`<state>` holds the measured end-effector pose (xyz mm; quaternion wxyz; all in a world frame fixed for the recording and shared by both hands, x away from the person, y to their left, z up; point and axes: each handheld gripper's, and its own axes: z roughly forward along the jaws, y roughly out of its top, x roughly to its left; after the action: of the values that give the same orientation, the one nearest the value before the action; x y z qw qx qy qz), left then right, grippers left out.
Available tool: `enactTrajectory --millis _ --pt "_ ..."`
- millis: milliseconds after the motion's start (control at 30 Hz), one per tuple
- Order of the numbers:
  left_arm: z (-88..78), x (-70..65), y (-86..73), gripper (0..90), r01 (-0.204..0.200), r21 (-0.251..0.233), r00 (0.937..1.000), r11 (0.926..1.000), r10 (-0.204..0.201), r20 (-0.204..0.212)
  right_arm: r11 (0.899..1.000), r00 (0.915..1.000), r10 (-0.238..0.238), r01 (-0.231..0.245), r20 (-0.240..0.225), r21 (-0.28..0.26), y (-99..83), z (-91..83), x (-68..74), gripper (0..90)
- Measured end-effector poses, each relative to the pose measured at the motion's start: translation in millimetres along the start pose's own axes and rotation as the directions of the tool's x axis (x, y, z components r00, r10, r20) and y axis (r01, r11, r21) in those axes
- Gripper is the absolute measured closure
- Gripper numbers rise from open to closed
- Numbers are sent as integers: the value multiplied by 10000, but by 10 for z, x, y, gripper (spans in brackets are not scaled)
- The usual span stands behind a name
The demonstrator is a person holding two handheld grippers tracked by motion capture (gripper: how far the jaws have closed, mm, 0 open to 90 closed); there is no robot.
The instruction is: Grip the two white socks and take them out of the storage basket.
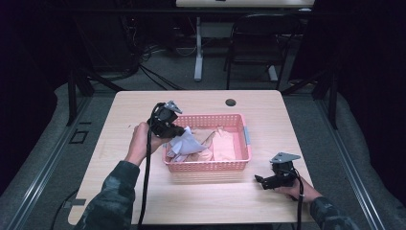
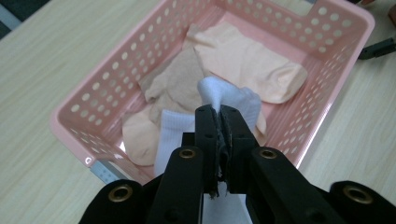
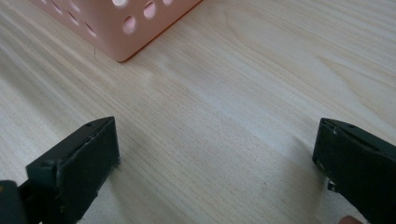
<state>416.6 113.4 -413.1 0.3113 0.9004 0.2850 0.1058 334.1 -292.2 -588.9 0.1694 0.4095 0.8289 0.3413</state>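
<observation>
A pink perforated basket (image 1: 239, 165) stands mid-table and holds several socks in peach, tan and white. My left gripper (image 1: 178, 132) hangs over the basket's left end, shut on a white sock (image 1: 184, 145) that is pulled up from the pile. In the left gripper view the jaws pinch a fold of the white sock (image 2: 233, 100) above the basket (image 2: 93, 100), with a peach sock (image 2: 247, 60) and a tan sock (image 2: 175, 84) lying below. My right gripper (image 1: 260, 181) rests low on the table right of the basket, jaws wide open on bare wood (image 3: 215, 140).
The wooden table (image 1: 143, 201) has free room in front of the basket and on its left. A round cable hole (image 1: 231, 102) sits near the far edge. Beyond the table stand a chair (image 1: 258, 43) and a desk leg (image 1: 198, 48). The basket corner (image 3: 126, 28) shows ahead of my right gripper.
</observation>
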Motion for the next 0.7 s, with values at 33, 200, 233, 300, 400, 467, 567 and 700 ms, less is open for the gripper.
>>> enactTrajectory --millis 33,200,233,300,400,467,567,700 --pt "-21 2 19 864 -2 -48 10000 10000 2 -17 10000 10000 -8 8 8 -30 0 2 0 0" --pt "-120 23 110 864 -96 -151 9999 9998 95 -94 10000 10000 -20 20 -1 -16 0 1 -1 0" --pt "-120 23 110 864 -96 -151 9999 9998 95 -94 10000 10000 -20 20 -1 -16 0 1 -1 0" --pt "-157 31 143 864 -126 -183 9999 9998 123 -121 10000 10000 -10 10 11 -29 0 2 0 0" --pt "-213 59 187 864 -66 -320 9998 9995 61 -169 10000 10000 3 -3 1 3 0 0 0 0" --pt "-230 65 198 864 -86 -292 9998 9995 81 -177 10000 10000 10 -10 14 -8 0 1 1 0" --pt "-295 79 226 864 -35 -439 9995 9990 21 -329 10000 10000 -17 17 -1 -21 0 1 -1 0" --pt "-357 102 237 864 -39 -466 9993 9989 21 -384 10000 10000 10 -10 11 -8 0 1 1 0"
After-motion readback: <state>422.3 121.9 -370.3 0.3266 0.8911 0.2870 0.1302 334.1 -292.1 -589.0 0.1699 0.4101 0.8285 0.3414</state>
